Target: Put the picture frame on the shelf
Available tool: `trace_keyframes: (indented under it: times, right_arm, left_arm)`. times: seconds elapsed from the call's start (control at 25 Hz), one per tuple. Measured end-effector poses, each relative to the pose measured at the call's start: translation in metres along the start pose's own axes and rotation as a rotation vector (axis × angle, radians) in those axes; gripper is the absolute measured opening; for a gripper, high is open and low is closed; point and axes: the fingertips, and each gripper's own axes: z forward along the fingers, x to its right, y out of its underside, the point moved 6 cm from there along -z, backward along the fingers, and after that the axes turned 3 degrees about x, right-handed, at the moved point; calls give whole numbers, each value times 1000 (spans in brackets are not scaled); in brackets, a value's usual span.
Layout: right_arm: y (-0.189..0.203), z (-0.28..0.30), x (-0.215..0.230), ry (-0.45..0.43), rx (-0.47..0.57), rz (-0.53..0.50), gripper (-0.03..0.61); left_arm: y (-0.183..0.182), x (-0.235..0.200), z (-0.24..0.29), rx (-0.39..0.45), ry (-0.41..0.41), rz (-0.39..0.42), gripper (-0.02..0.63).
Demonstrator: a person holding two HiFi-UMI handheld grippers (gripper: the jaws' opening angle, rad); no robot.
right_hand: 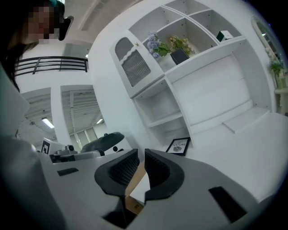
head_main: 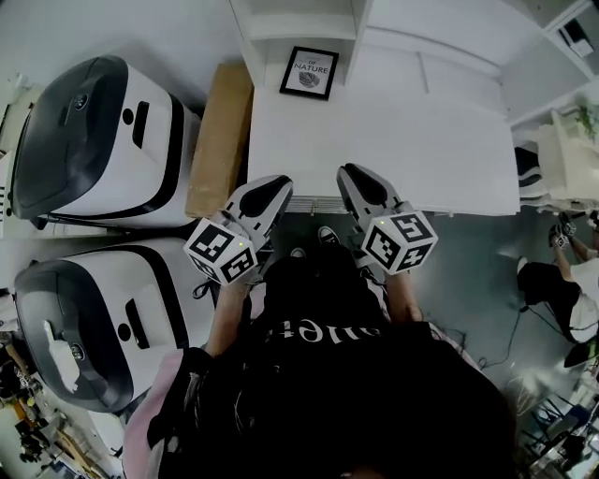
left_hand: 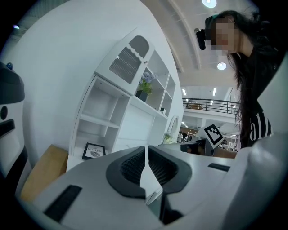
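The black picture frame (head_main: pixel 309 72) with a white print stands in the lowest opening of the white shelf unit (head_main: pixel 301 26), at the far edge of the white desk top (head_main: pixel 393 140). It also shows small in the left gripper view (left_hand: pixel 93 150) and the right gripper view (right_hand: pixel 178 146). My left gripper (head_main: pixel 273 185) and right gripper (head_main: pixel 353 175) hover side by side over the desk's near edge, well short of the frame. Both point level toward the shelf. The left gripper's (left_hand: pixel 146 152) jaws and the right gripper's (right_hand: pixel 141 155) jaws stand almost together, with nothing between them.
A brown cardboard box (head_main: pixel 220 136) lies along the desk's left side. Two large white-and-black machines (head_main: pixel 103 140) (head_main: pixel 94 318) fill the left. Potted flowers (right_hand: pixel 177 48) stand on an upper shelf. Another person (head_main: pixel 571 281) is at the far right.
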Motion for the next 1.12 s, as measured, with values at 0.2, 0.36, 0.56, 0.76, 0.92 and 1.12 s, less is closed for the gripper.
trace_keyframes:
  times: [0.2, 0.36, 0.56, 0.76, 0.92, 1.12]
  right_arm:
    - [9, -10, -21, 23, 26, -41, 68]
    - [15, -16, -32, 40, 28, -59, 66]
    - [22, -22, -40, 44, 25, -63, 64]
    - [25, -25, -45, 41, 21, -65, 63]
    - [25, -28, -46, 42, 18, -65, 63]
    - [25, -31, -43, 35, 17, -65, 63]
  left_arm:
    - [-2, 4, -17, 5, 39, 12, 29]
    - [-2, 8, -27, 4, 55, 17, 29]
    - [-2, 11, -38, 10, 61, 21, 29]
    - [-3, 14, -42, 16, 69, 27, 28]
    - [-5, 16, -40, 21, 79, 29, 29]
    - [-6, 19, -36, 23, 84, 31, 29]
